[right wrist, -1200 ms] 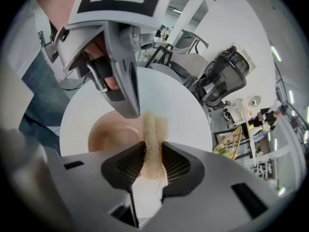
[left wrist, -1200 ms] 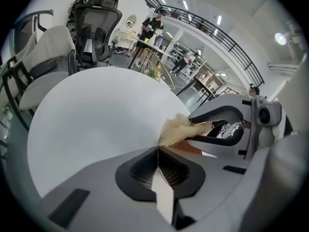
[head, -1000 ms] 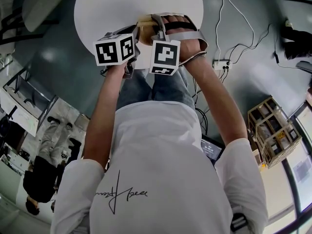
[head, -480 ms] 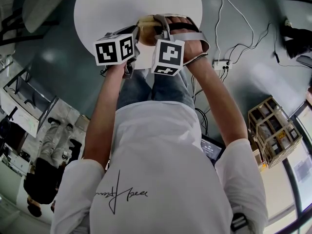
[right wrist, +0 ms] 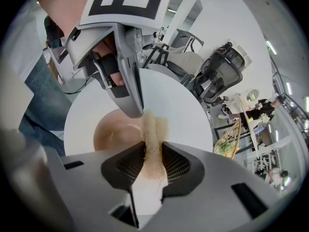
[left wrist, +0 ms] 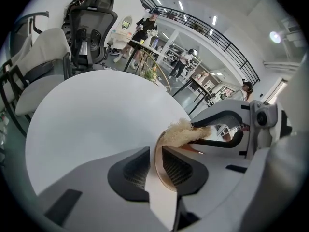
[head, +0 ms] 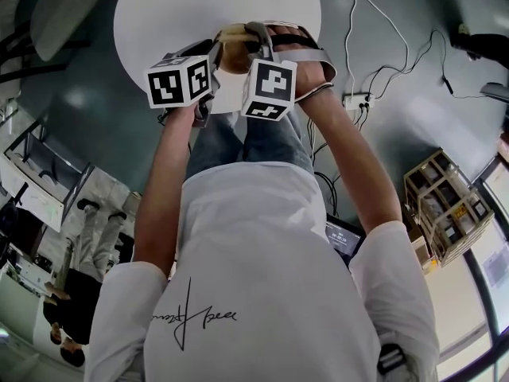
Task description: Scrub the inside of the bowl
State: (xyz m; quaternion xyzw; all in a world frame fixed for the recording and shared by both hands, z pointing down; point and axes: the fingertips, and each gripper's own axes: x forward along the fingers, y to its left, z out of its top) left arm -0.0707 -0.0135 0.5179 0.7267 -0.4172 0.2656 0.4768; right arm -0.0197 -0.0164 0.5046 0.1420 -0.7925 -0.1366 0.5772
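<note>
Left gripper is clamping the rim of the tan bowl. Its jaws are standing narrow, with the bowl wall pinched between the ribbed pads. Right gripper is squeezing a beige fibrous scrubber. Its jaws are nearly together on it, and the wad is sticking out past the tips. The scrubber is pressing on the bowl's rim, just beside the left gripper's jaw tip. The bowl is sitting on the round white table, at the edge nearest the person. In the head view both grippers are working side by side, close together, over the bowl.
</note>
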